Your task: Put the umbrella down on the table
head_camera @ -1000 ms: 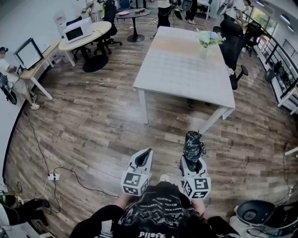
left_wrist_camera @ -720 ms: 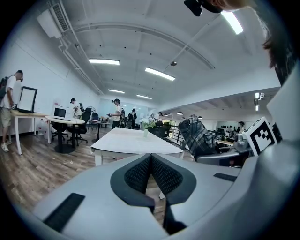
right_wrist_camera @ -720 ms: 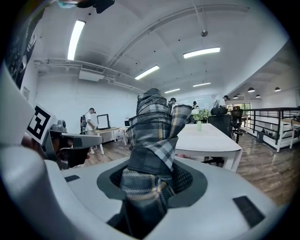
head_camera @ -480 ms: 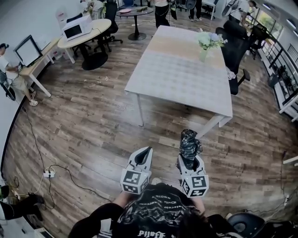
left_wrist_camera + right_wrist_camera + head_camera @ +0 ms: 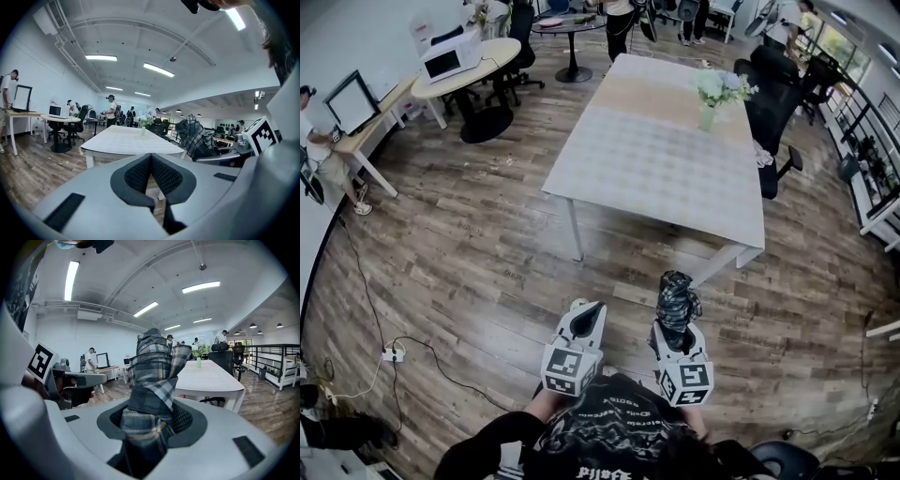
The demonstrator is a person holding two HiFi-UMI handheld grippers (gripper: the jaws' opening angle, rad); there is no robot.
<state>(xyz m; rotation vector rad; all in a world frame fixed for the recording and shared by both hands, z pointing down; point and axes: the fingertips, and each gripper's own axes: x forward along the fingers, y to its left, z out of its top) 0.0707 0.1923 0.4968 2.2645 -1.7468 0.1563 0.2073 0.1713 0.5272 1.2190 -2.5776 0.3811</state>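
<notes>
The right hand-held gripper (image 5: 152,420) pinches a folded plaid umbrella (image 5: 157,362), which sticks up from its jaws over the wooden floor (image 5: 469,253), just short of the near edge of the white worktop (image 5: 656,159). The left hand-held gripper (image 5: 151,164) is beside it, with its jaws pressed together on nothing. A vase of flowers (image 5: 710,94) stands near the worktop's far end.

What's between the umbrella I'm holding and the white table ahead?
Only wooden floor separates the umbrella, clamped in the right hand-held gripper, from the table; the head view shows it.
</notes>
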